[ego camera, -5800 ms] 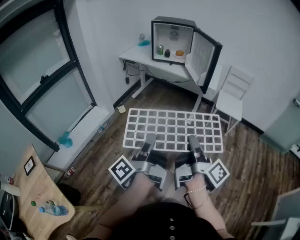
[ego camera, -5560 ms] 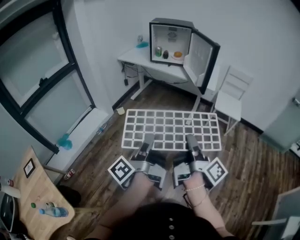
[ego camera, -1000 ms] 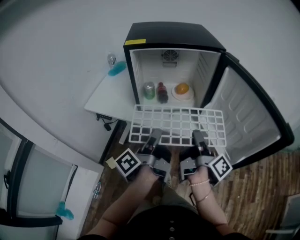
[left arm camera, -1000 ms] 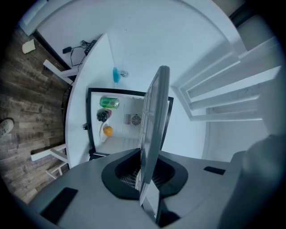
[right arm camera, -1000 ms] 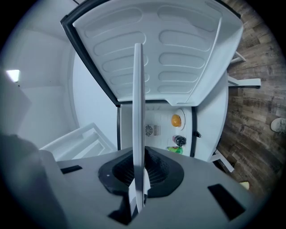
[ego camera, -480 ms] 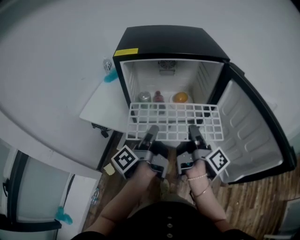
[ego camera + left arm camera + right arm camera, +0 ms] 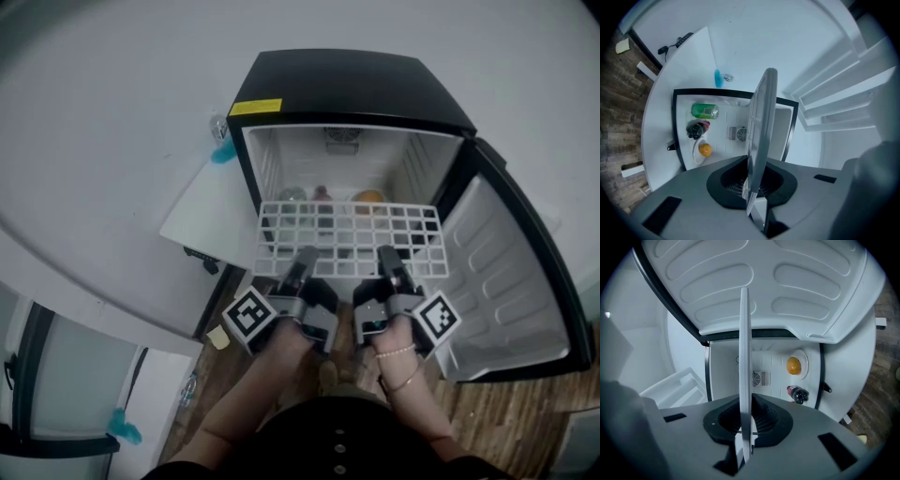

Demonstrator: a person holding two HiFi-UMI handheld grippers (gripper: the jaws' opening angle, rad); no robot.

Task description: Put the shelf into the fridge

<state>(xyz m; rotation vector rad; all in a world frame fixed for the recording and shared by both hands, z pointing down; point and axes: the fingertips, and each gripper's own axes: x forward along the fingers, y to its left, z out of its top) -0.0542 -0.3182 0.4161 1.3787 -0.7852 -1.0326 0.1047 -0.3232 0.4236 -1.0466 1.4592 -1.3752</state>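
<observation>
Shelf [image 7: 349, 239]: white wire grid, held level at the open fridge [image 7: 347, 89] mouth, far edge at the opening. Can't tell how far in.
Left gripper [image 7: 302, 258] and right gripper [image 7: 386, 255] each clamp the shelf's near edge, left and right of centre. In both gripper views the grid sits edge-on between narrow jaws, pads pressing on it.
Fridge interior: green can [image 7: 704, 111] lying by the left wall, dark bottle [image 7: 696, 130] beside it, orange [image 7: 706, 150] on a white plate [image 7: 697, 154] toward the right, all on the fridge floor below the shelf. Fan vent [image 7: 736, 133] on the back wall.
Door [image 7: 506, 281] swung wide to the right, ribbed white liner facing in.
Fridge stands on a white table [image 7: 211, 211]. Blue item [image 7: 223, 155] at the table's back edge against the white wall.
Wood plank floor [image 7: 234, 347] below.
</observation>
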